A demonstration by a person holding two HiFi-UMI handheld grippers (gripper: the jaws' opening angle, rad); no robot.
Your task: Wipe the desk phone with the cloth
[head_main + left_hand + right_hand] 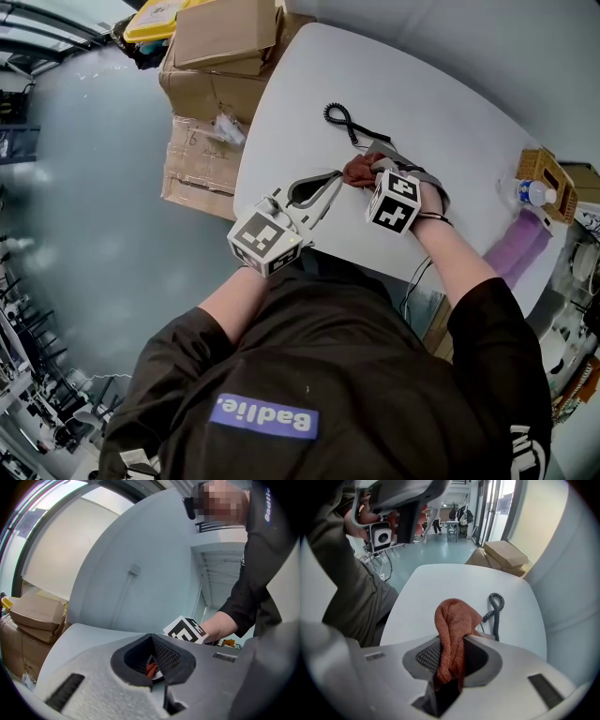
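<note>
A rust-red cloth (359, 171) (452, 634) hangs bunched between the jaws of my right gripper (375, 176) (449, 667), which is shut on it. The grey desk phone (433, 180) lies on the white table (441, 103), mostly hidden under that gripper and hand. Its black coiled cord (339, 119) (496, 605) trails away across the table. My left gripper (330, 178) (161, 677) is just left of the cloth, jaws together and holding nothing. In the left gripper view a sliver of the orange cloth (151, 669) shows through the jaw opening.
Cardboard boxes (217, 58) (506, 555) are stacked off the table's far left edge. A wicker basket (547, 178), a water bottle (531, 193) and a purple cloth (521, 249) sit at the table's right end. My body is close against the near edge.
</note>
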